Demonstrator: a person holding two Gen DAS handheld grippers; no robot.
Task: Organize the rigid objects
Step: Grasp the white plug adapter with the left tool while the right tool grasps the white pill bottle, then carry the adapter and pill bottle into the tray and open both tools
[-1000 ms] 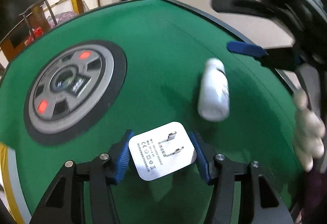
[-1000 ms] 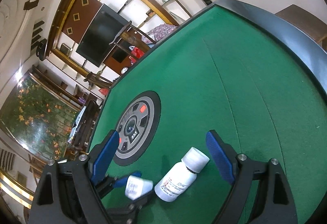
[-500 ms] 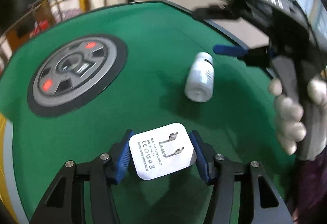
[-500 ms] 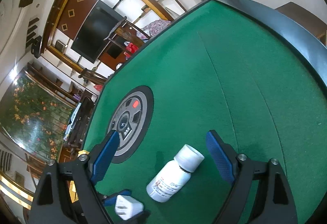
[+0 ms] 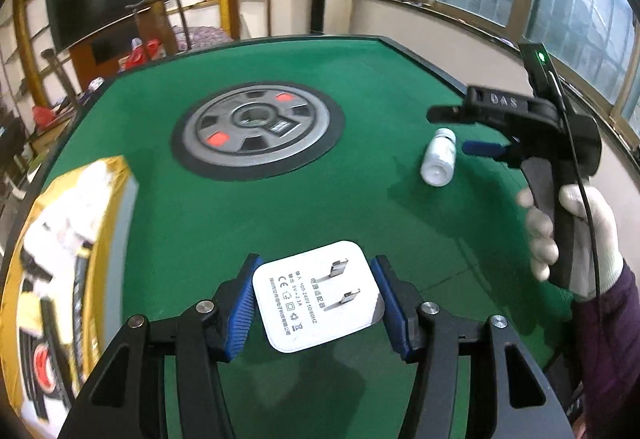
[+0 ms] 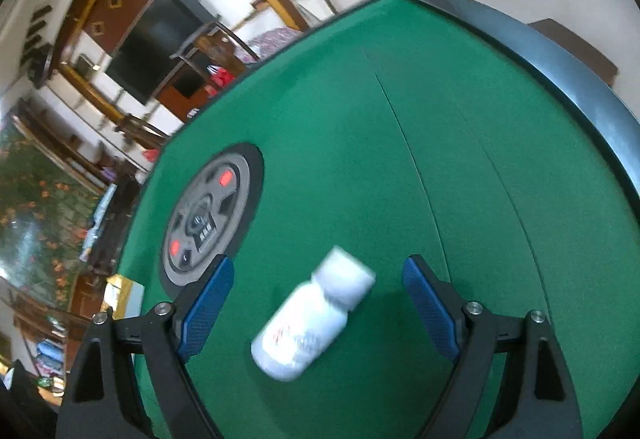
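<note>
Left tool clamps charger: carry level toward yellow box. Right tool spread wide around bottle: centre before squeezing.

I am looking at a green felt table edged by a dark rim, with a round grey and black panel in its middle that is showing two red patches. My left gripper is showing black arms and ribbed blue pads around a white charger printed with small black lettering and bearing two silver prongs. A white bottle with a white cap and a faint reddish label mark is lying between the blue pads of my black right gripper. My right hand is wearing a white glove and a dark purple sleeve. A yellow box is showing white, black and red inside.
</note>
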